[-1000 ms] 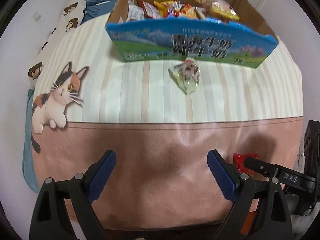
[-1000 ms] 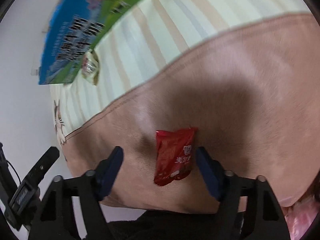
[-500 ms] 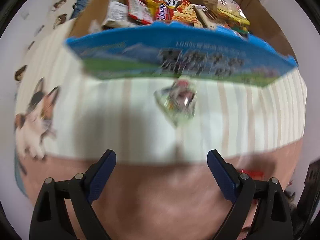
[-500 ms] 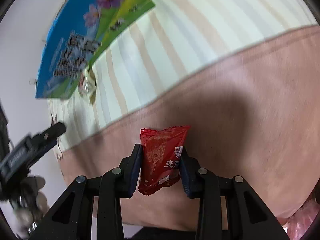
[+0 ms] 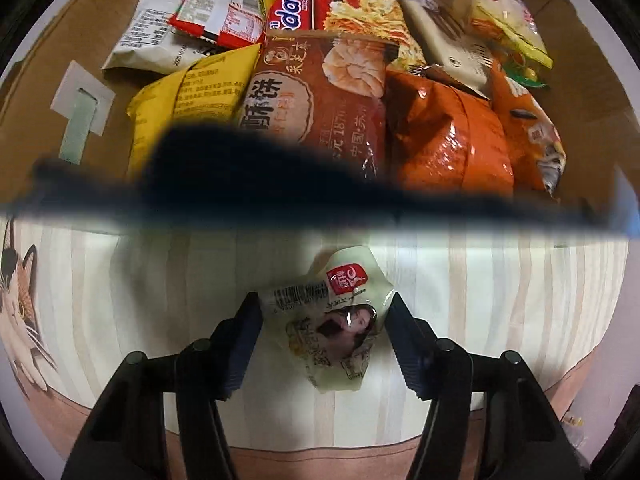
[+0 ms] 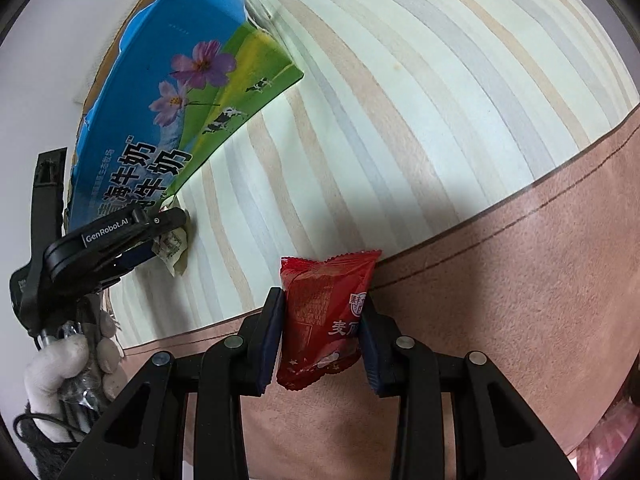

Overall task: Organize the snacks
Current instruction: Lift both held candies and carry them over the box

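Observation:
My left gripper [image 5: 322,332] is shut on a pale green snack packet [image 5: 336,316] just in front of the cardboard box [image 5: 36,92], whose dark front rim crosses the left wrist view. The box holds several snack packs, such as a brown biscuit pack [image 5: 316,92] and an orange pack [image 5: 444,136]. My right gripper [image 6: 322,336] is shut on a red snack packet [image 6: 324,320] held above the pink band of the bed cover. In the right wrist view the left gripper [image 6: 160,244] holds the pale packet [image 6: 174,246] next to the box's blue and green outer wall [image 6: 168,100].
The striped bed cover [image 6: 420,100] lies under both grippers, with a pink band [image 6: 520,300] toward its near edge. A cat print [image 5: 18,312] is at the left. A gloved hand [image 6: 68,364] holds the left gripper.
My left gripper moved forward to the box and closed on the pale packet. My right gripper closed on the red packet and lifted it toward the striped part.

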The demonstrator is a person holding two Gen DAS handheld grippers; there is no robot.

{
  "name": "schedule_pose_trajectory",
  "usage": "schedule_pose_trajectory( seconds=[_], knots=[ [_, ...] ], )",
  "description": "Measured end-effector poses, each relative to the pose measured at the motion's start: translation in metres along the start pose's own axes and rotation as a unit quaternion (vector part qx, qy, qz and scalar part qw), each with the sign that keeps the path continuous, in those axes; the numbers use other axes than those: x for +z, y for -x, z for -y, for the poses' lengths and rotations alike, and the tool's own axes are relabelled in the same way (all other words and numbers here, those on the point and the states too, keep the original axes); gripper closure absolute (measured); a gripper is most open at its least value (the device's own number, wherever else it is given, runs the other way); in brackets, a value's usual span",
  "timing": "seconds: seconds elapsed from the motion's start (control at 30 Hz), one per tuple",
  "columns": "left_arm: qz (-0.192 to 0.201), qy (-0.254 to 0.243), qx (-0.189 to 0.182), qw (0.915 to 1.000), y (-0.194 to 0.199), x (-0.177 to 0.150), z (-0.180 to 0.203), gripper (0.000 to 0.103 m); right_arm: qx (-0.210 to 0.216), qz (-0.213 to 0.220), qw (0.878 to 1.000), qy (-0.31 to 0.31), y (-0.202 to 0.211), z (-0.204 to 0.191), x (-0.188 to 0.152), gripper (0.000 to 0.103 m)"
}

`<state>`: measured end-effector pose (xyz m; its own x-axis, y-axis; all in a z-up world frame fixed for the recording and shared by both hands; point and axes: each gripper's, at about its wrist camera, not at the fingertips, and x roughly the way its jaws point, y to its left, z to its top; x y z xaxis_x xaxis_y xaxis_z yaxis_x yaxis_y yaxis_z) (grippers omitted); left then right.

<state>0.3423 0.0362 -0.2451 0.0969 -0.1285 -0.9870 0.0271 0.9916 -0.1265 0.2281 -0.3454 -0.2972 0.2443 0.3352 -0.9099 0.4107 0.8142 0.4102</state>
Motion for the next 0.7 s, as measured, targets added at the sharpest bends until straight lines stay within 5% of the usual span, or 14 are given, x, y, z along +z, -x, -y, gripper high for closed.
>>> schedule_pose_trajectory(
  seconds=[0.37, 0.7],
  knots=[
    [-0.046, -0.045, 0.000, 0.9979, 0.008, -0.120, -0.008, 0.044, -0.015, -0.058, 0.996, 0.066, -0.016, -0.012, -0.027, 0.065],
    [-0.060, -0.032, 0.017, 0.9975, -0.017, -0.136, -0.011, 0.044, -0.030, -0.072, 0.993, 0.083, -0.042, -0.018, -0.032, 0.065]
  ],
)
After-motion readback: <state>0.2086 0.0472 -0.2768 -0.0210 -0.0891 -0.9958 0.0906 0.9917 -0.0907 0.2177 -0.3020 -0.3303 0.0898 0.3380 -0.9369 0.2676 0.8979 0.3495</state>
